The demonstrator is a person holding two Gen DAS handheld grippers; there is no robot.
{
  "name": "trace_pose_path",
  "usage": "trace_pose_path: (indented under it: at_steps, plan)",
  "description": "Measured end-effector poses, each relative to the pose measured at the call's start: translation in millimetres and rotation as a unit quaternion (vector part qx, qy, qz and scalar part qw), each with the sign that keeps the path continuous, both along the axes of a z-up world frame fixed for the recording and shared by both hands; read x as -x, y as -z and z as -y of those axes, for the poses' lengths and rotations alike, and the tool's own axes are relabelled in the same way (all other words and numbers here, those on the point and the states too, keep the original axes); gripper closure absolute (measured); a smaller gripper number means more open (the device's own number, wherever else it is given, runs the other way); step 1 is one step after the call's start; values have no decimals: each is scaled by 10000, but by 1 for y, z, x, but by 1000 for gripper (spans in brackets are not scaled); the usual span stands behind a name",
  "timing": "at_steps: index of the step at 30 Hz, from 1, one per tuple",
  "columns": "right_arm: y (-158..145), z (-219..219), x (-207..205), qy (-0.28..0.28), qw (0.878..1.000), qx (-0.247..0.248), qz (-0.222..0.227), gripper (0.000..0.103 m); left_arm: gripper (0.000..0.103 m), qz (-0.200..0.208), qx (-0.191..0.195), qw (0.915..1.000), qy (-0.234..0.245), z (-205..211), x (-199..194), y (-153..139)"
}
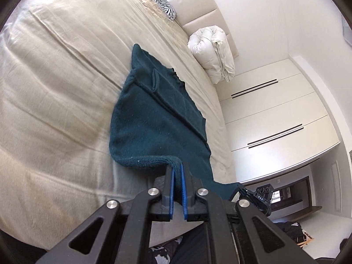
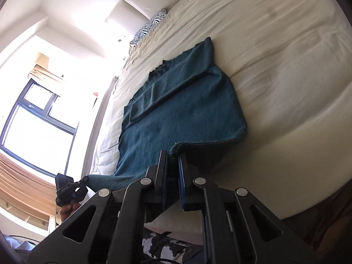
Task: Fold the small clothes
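A dark teal knitted sweater (image 1: 154,118) lies spread on the beige bed, its sleeves folded in over the body. My left gripper (image 1: 176,167) is shut on the ribbed bottom hem at one corner and holds it lifted off the sheet. In the right wrist view the same sweater (image 2: 182,107) stretches away from me, and my right gripper (image 2: 173,156) is shut on the other hem corner, also raised. Each view shows the other gripper at the far hem corner, the right gripper (image 1: 257,195) and the left gripper (image 2: 68,189).
The beige bed sheet (image 1: 55,88) fills most of both views. A rolled white duvet (image 1: 211,52) and a zebra-print pillow (image 1: 158,0) lie by the padded headboard. White wardrobe doors (image 1: 275,114) stand beyond the bed. A window (image 2: 37,121) with curtains is on the other side.
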State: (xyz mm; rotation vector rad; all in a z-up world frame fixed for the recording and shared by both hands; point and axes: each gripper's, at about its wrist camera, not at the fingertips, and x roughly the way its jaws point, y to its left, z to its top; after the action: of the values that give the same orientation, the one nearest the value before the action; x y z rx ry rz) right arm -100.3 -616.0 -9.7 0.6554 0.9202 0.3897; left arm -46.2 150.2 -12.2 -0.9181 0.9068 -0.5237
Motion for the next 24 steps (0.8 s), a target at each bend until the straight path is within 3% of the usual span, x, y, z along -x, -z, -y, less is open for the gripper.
trace_pose_path:
  at_steps: [14,24]
  plan:
    - [-23,0,-130,418,9986,-15,312,95,96,-27,614,9972,-432,-24,-84,-8]
    - [-16,-7,-226,596,9972,247,372,95,96,-50,513,9974,-500,-22,-170,-11]
